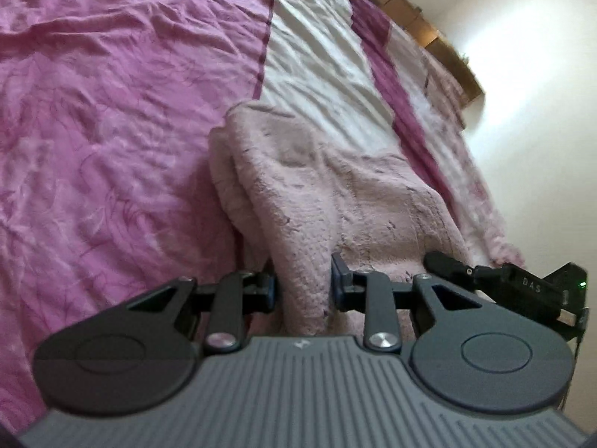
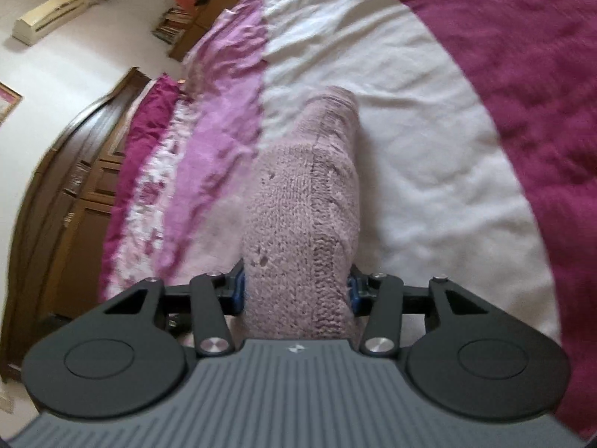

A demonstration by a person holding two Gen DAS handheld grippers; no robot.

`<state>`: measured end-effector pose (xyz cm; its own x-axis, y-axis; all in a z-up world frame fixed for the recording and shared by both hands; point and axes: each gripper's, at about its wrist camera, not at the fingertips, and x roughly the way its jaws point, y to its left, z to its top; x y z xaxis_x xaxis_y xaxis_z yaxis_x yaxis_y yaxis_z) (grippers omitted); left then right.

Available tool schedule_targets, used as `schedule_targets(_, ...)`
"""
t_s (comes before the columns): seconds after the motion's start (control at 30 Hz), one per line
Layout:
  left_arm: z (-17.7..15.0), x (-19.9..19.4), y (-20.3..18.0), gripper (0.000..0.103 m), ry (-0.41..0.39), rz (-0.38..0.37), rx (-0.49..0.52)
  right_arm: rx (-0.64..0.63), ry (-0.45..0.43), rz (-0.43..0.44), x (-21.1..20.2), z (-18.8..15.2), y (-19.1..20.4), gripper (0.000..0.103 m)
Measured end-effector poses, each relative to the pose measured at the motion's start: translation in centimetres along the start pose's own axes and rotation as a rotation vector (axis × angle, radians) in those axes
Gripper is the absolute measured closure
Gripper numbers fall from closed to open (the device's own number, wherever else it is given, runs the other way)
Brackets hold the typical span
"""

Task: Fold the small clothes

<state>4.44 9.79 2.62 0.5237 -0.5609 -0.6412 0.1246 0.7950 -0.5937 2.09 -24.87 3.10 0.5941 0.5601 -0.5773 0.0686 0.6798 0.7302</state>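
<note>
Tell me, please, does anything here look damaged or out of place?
Small holes show in the pink knit, low near the left finger of the right gripper; whether they are wear or pattern, I cannot tell. The bedspread is wrinkled. The left gripper also holds the knit. Nothing else stands out.

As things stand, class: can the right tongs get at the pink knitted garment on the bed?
Yes, it appears so: the right tongs are already shut on the pink knitted garment, with nothing between them. The left tongs grip it too, above the bedspread.
</note>
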Motion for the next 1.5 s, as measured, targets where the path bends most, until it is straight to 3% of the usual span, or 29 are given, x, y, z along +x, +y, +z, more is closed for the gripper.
schedule_targets(0.23,-0.5,-0.3,-0.2,0.063,-0.013,0.084,0.051,-0.089,-0.043,-0.071,0.6,-2.3,-0.5,0.044)
schedule_targets(0.33,-0.8,-0.9,-1.1,0.06,-0.022,0.125,0.086,-0.103,-0.057,-0.074,0.2,-2.9,-0.4,0.034)
schedule_targets(0.57,-2.4,-2.7,-3.3,0.036,-0.078,0.298,0.177,-0.15,-0.076,-0.107,-1.3,-4.2,0.9,0.023)
schedule_targets(0.73,-3.4,-4.1,-3.3,0.034,-0.085,0.325,0.151,-0.212,-0.098,-0.125,-3.3,-5.7,1.9,0.019)
schedule_targets(0.87,-4.3,-4.2,-3.5,0.024,-0.06,0.345,0.153,-0.291,-0.107,-0.163,-4.6,-7.2,3.0,0.018)
schedule_targets(1.03,-5.9,-3.8,-4.0,0.023,-0.038,0.387,0.182,-0.357,-0.092,-0.23,-4.8,-9.0,3.5,0.017)
schedule_targets(1.37,-9.6,-1.2,-5.8,0.023,0.014,0.501,0.253,-0.289,-0.032,-0.304,-3.8,-10.4,1.3,0.014)
schedule_targets(1.5,-9.9,-0.5,-6.0,0.023,0.015,0.54,0.262,-0.335,-0.023,-0.332,-3.3,-11.1,1.8,0.013)
